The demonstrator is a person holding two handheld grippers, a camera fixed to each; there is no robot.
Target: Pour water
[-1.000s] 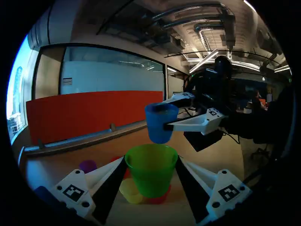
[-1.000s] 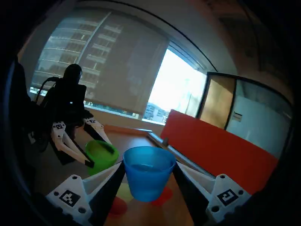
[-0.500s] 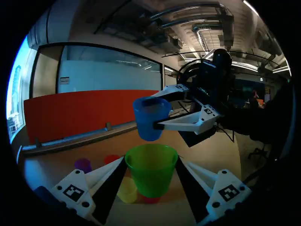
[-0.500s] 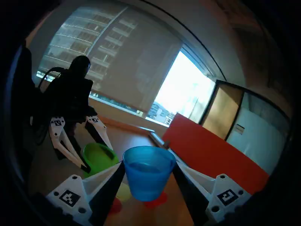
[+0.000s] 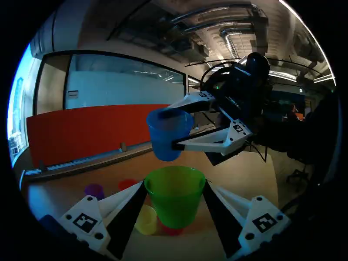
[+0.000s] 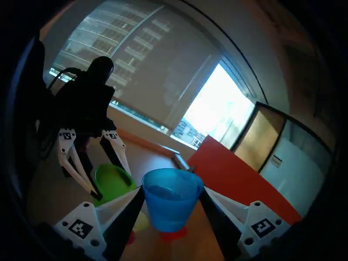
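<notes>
The left gripper (image 5: 174,188) is pinching the green cup (image 5: 175,204) between both of its fingers. It is holding the cup upright at 6 o'clock in the left gripper view, above the wooden table (image 5: 243,174). The right gripper (image 5: 170,127) is clamping the blue cup (image 5: 165,135) with both fingers. This cup is hanging just above the green cup's rim, toward 11 o'clock from it, and is leaning a little. The two cups are staying apart. In the right gripper view some water (image 6: 166,192) is lying inside the blue cup. On the table a purple cup (image 5: 93,190) and a red cup (image 5: 127,183) are standing near 8 o'clock. A yellow cup (image 5: 145,219) is standing just beside the green one.
</notes>
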